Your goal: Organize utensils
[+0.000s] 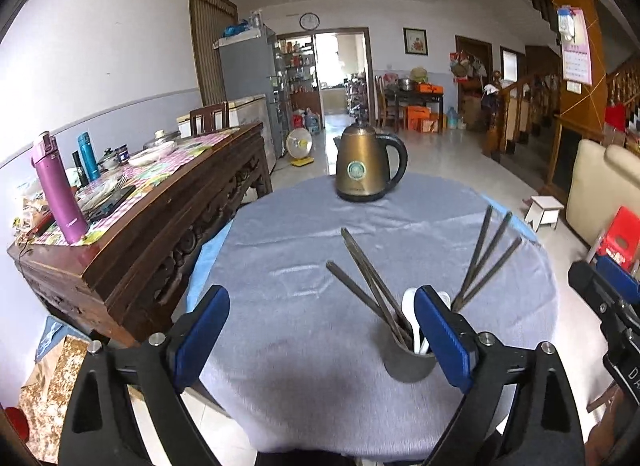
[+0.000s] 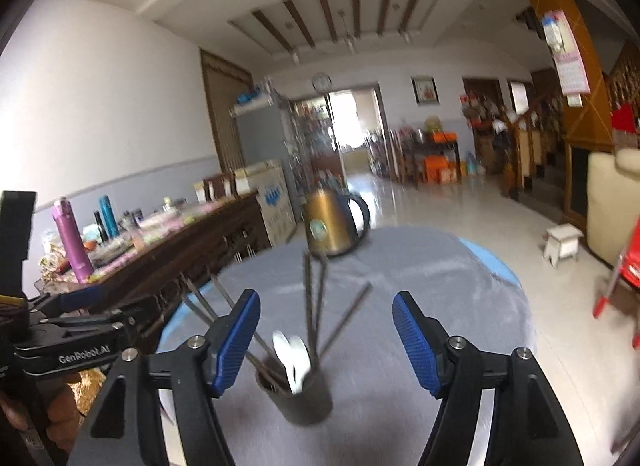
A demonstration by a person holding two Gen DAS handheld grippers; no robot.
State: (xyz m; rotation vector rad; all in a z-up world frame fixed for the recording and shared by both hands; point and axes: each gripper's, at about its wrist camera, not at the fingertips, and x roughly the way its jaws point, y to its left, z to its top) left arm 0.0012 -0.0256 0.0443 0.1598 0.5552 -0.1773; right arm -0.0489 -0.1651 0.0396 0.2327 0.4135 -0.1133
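Pointing slightly downward, left gripper (image 1: pixel 322 332) and right gripper (image 2: pixel 326 332) both wide, empty, near dark cylindrical utensil cup (image 1: pixel 408 360) with chopsticks (image 1: pixel 368 286).

A round table (image 1: pixel 304 306) is wearing a grey cloth; a dark utensil cup (image 1: pixel 408 362) is standing on it, well nearer than the bronze electric kettle (image 1: pixel 366 163).

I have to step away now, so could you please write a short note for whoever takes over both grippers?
Left gripper: open, empty.
Right gripper: open, empty.
Cup stands on the grey tablecloth, near side. Chopsticks and a white spoon stand in it.
Kettle sits at the far side.
Done: no utensils lie loose on the cloth in view.
Left: apparently nothing; check outside the views.
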